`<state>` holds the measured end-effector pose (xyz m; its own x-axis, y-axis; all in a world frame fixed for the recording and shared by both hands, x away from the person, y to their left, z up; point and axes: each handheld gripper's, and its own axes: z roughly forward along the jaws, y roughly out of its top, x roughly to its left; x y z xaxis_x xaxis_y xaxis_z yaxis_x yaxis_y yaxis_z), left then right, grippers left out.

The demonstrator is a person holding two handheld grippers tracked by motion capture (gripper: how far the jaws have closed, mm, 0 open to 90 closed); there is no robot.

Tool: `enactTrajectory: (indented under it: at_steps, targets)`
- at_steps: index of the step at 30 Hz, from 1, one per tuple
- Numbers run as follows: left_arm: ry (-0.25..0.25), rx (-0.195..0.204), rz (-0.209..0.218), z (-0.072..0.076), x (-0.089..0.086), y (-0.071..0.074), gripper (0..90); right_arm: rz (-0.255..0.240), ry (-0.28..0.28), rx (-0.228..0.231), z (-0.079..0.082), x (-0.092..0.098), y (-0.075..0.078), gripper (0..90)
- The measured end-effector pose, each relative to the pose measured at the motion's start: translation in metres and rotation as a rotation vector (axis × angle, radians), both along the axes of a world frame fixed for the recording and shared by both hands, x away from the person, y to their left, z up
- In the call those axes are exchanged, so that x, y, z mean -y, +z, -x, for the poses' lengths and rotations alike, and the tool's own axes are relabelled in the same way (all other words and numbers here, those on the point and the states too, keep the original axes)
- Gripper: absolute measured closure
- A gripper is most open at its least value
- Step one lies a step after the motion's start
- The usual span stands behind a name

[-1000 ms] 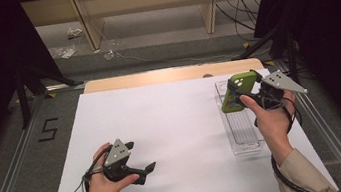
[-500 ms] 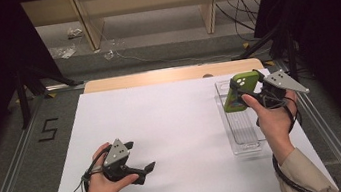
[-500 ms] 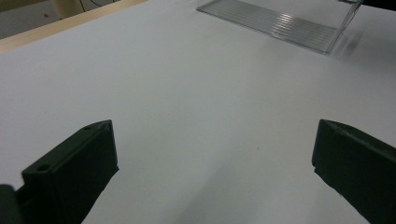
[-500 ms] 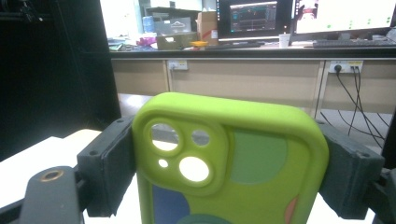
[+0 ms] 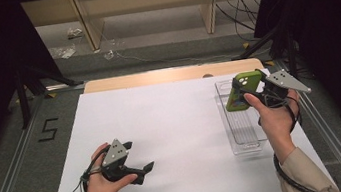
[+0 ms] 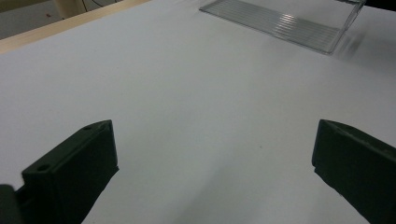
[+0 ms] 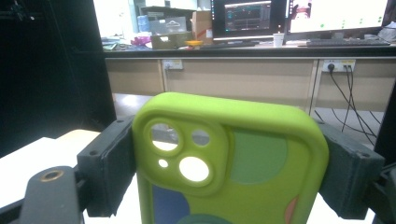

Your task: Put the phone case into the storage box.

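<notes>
On the white table [image 5: 172, 126] almost nothing has changed over the last second: both hands are kept in place. The clear tray [image 5: 239, 126] lies empty at the right side. Above its far end, the green phone case [image 5: 242, 91] is held upright, clamped by its two sides in the right gripper [image 5: 254, 92], so placing seems not yet started. The left gripper [image 5: 143, 170] is rested wide open with nothing between its jaws. The lower part of the case is cut off in the right gripper view.

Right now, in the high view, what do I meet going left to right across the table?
Left gripper, jaws open, resting low on the white table → bare white surface → green phone case clamped in the right gripper, held above the clear tray.
</notes>
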<state>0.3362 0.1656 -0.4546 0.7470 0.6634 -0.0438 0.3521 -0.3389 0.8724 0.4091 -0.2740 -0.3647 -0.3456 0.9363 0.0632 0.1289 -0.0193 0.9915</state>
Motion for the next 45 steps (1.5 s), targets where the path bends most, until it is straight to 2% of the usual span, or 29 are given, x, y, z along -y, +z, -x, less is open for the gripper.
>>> enactTrajectory:
  at_steps: [16, 45]
  targets:
    - [0.002, 0.001, 0.002, -0.001, 0.0, 0.0, 0.0, 0.009, -0.012, -0.011, -0.003, 0.004, -0.003, 17.9]
    - [0.01, -0.003, 0.004, -0.002, 0.0, -0.001, 0.0, 0.068, -0.031, -0.021, -0.015, 0.003, -0.01, 17.9]
